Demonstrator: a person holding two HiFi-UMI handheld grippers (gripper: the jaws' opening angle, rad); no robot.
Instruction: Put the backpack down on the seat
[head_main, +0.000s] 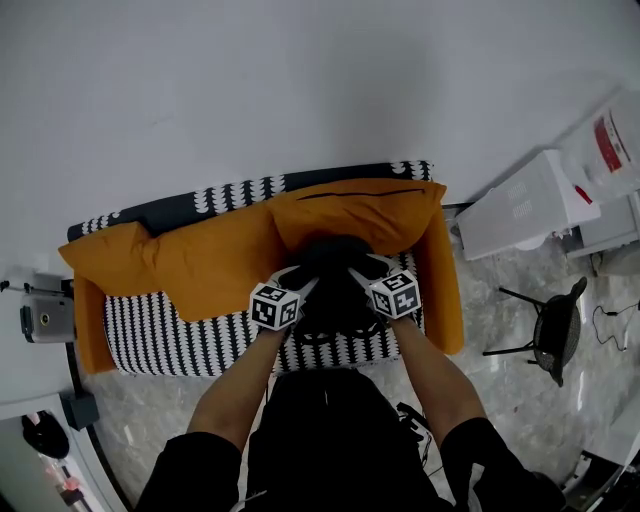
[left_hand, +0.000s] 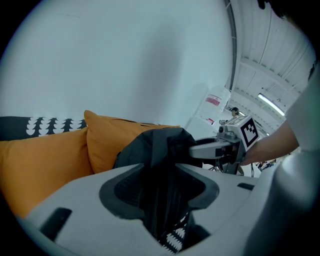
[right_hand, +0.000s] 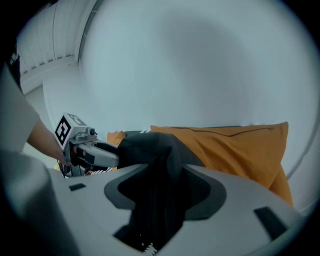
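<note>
The black backpack (head_main: 335, 290) rests on the black-and-white patterned seat (head_main: 180, 340) of a small sofa, leaning against an orange cushion (head_main: 365, 215). My left gripper (head_main: 301, 278) is at its left side and my right gripper (head_main: 364, 270) at its right. In the left gripper view the jaws of the left gripper (left_hand: 160, 176) stand apart with a fold of the backpack (left_hand: 155, 145) hanging loosely between them. The right gripper (right_hand: 164, 184) is open in the same way around the backpack's (right_hand: 150, 145) dark fabric. Each gripper view also shows the other gripper beside the bag.
A second orange cushion (head_main: 190, 262) lies along the sofa's left half, with orange armrests at both ends. White boxes or appliances (head_main: 525, 205) and a black stool (head_main: 556, 325) stand to the right. A small device (head_main: 45, 318) sits at the left. A white wall is behind.
</note>
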